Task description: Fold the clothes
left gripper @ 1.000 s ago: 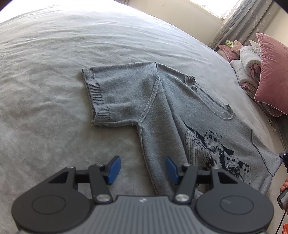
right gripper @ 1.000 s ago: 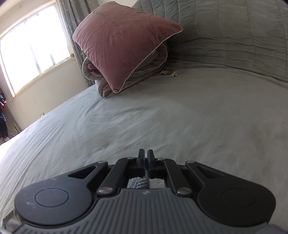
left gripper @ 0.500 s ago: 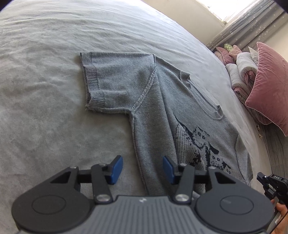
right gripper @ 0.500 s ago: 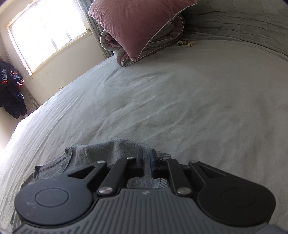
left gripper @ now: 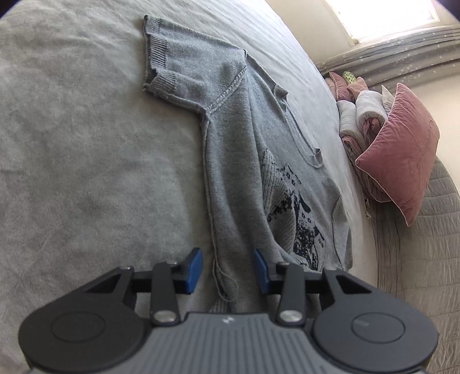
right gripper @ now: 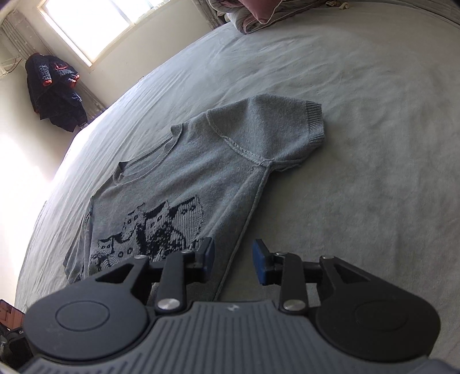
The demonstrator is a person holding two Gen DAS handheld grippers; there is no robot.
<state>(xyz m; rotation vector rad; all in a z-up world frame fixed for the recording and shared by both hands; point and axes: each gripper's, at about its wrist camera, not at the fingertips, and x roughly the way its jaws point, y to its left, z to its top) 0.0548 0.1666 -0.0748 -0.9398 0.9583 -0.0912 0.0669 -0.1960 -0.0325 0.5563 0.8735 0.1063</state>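
A wide grey bed [left gripper: 86, 158] fills both views, with a pink pillow [left gripper: 402, 161] and rolled bedding at its far end under a bright window [right gripper: 86, 26]. On the bedcover lies the grey knit sweater [left gripper: 238, 161], spread flat with its front up, a dark animal pattern [right gripper: 155, 230] across the chest and the neckline [right gripper: 149, 155] pointing away from the grippers. Its long axis runs from the hem near the grippers to the collar farther off, so each gripper looks up along one side seam toward a short sleeve [right gripper: 287, 129]. The left gripper [left gripper: 227, 269] hangs over the lower edge, its jaws part spread and closing, with the side seam [left gripper: 208, 172] and a loose thread running into the gap; the blue pads do not appear to press on the cloth. The right gripper [right gripper: 233, 260] sits at the opposite side edge, jaws part spread and opening, the seam passing between them without being pinched. Each gripper seems about equally near its own hem corner, so a fold would probably start from there. The hem itself is hidden under both gripper bodies, and the far sleeve is cut off from the right view.
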